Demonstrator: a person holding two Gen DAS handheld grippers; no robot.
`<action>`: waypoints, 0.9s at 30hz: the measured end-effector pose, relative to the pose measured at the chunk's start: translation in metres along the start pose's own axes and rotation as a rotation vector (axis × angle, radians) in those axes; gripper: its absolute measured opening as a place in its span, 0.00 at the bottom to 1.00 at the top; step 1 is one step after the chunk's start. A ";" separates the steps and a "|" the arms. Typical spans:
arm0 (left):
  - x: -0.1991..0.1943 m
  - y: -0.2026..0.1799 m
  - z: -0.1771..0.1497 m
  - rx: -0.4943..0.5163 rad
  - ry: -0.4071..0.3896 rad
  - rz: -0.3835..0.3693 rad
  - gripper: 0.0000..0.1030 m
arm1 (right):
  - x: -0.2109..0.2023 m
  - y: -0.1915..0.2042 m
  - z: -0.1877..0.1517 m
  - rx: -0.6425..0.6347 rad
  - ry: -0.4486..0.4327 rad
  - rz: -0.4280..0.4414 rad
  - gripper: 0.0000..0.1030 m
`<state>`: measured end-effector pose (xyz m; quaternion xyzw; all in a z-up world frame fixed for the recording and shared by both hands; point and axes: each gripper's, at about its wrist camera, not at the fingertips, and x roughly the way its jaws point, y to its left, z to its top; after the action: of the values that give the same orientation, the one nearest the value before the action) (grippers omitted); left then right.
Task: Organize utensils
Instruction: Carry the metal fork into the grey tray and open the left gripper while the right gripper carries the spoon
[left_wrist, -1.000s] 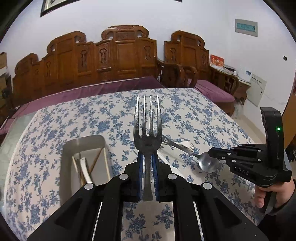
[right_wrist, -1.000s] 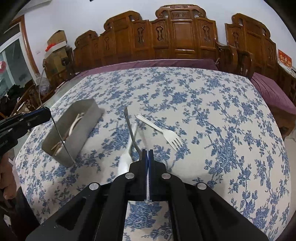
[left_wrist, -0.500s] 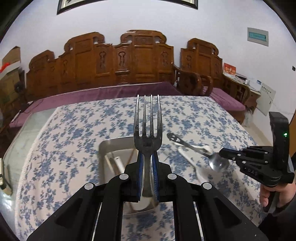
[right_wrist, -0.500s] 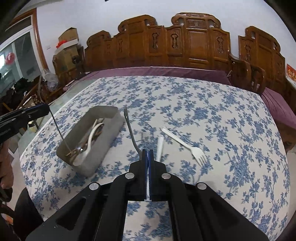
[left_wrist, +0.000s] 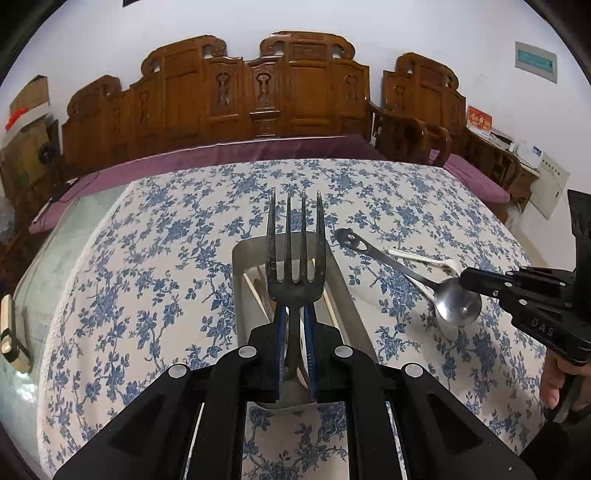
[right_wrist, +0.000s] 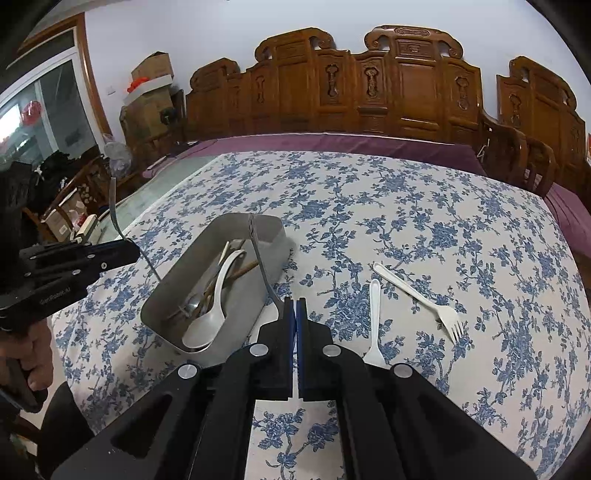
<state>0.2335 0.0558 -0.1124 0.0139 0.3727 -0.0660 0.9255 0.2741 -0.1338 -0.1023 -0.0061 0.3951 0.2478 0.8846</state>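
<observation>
My left gripper (left_wrist: 295, 326) is shut on the handle of a metal fork (left_wrist: 295, 258), tines up, above the grey tray (left_wrist: 238, 258). In the right wrist view that gripper (right_wrist: 129, 253) shows at the left, the fork (right_wrist: 113, 214) edge-on. My right gripper (right_wrist: 295, 306) is shut on a metal spoon (right_wrist: 258, 254) by its bowl end, the handle reaching over the tray (right_wrist: 266, 221). From the left wrist view the right gripper (left_wrist: 471, 282) and its spoon (left_wrist: 456, 302) hang right of the tray. A white plastic spoon (right_wrist: 218, 306), chopsticks and a metal utensil lie in the tray.
On the floral tablecloth right of the tray lie a white plastic fork (right_wrist: 417, 291) and a white plastic spoon (right_wrist: 375, 317). A carved wooden bench (right_wrist: 402, 81) with a purple cushion runs behind the table. A hand (right_wrist: 33, 354) grips the left tool.
Both grippers have travelled left across the table with their utensils. The tray, earlier off to the left, now sits under the fork and beside the spoon.
</observation>
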 end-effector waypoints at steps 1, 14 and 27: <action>-0.002 0.000 0.000 0.001 -0.001 0.000 0.08 | 0.000 0.000 0.000 0.000 0.000 0.001 0.02; 0.021 -0.004 -0.003 0.018 0.111 0.008 0.08 | -0.001 0.009 0.004 0.017 -0.017 0.013 0.02; 0.065 0.003 0.004 0.012 0.162 0.017 0.04 | 0.019 0.018 0.016 0.046 -0.018 0.022 0.02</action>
<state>0.2834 0.0513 -0.1545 0.0279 0.4457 -0.0593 0.8928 0.2878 -0.1070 -0.1014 0.0208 0.3925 0.2487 0.8853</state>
